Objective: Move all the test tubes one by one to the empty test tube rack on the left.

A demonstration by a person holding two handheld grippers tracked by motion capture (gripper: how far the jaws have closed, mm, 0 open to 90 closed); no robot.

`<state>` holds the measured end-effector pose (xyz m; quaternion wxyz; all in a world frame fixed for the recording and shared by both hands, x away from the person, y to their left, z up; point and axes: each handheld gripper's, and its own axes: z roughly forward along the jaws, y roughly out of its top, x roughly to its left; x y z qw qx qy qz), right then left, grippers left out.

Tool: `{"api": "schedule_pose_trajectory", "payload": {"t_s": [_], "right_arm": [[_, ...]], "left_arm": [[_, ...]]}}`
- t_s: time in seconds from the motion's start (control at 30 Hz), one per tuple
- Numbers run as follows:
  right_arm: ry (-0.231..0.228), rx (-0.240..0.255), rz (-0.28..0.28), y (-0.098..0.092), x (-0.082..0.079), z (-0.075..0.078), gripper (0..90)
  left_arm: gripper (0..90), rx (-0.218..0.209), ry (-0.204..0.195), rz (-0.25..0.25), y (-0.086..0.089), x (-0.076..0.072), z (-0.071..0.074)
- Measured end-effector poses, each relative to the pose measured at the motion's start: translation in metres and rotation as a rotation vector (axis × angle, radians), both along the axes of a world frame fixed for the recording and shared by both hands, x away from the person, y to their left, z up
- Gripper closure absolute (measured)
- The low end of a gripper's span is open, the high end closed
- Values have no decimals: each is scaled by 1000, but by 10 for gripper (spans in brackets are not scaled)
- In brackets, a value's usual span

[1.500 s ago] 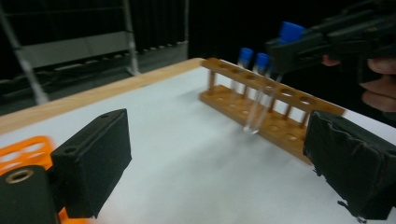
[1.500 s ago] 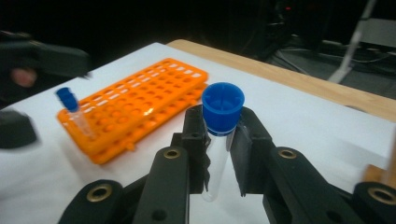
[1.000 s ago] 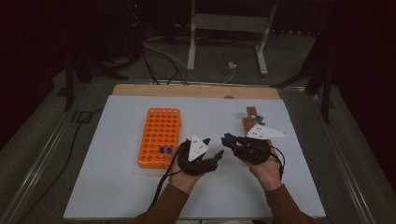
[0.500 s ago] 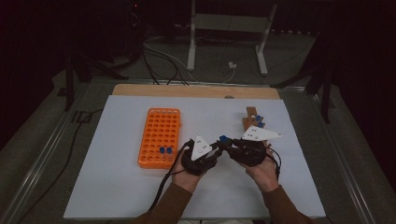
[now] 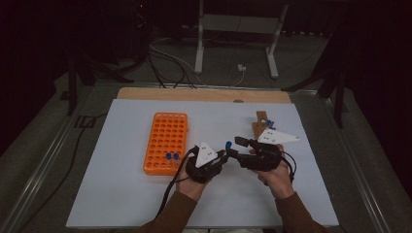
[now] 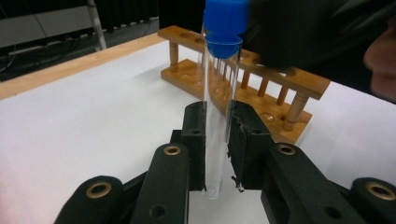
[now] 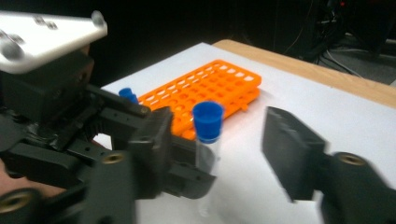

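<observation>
My left hand-held gripper (image 6: 217, 140) clamps a blue-capped test tube (image 6: 218, 112) upright above the tabletop (image 5: 121, 194). My right hand-held gripper (image 7: 215, 154), jaws just parted around it, could knock it askew. Orange rack (image 5: 166, 141) at nine o'clock.

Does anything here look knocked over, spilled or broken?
Nothing stands out. The orange rack lies flat on the white table, and the wooden rack stands upright. The left gripper is clamped on a clear, blue-capped tube, held upright; the right gripper's jaws have just been opening around it.
</observation>
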<state>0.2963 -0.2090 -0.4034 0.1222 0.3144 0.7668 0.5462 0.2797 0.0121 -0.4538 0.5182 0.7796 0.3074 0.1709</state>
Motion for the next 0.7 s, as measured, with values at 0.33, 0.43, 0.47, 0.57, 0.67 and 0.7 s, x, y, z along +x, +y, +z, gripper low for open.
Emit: {"api": "schedule_pose_trajectory", "payload": {"t_s": [0.33,0.43,0.47,0.57,0.67,0.7], "right_arm": [[-19,20,-84,-19,6,4,83],[-11,19,-104,-24,9,2,43],[-6,22,-111,-25,10,2,36],[-9,22,-127,-28,10,3,19],[-10,17,-137,-30,11,3,12],[-10,20,-139,-31,11,3,11]], "left_arm": [[782,-20,-12,-31,27,-8,-2],[782,-13,-19,-57,34,-13,-3],[782,-18,-17,-62,37,-15,-4],[782,-22,-13,-65,48,-17,-3],[782,-20,-13,-66,59,-19,-2],[782,-18,-10,-66,63,-20,-2]]}}
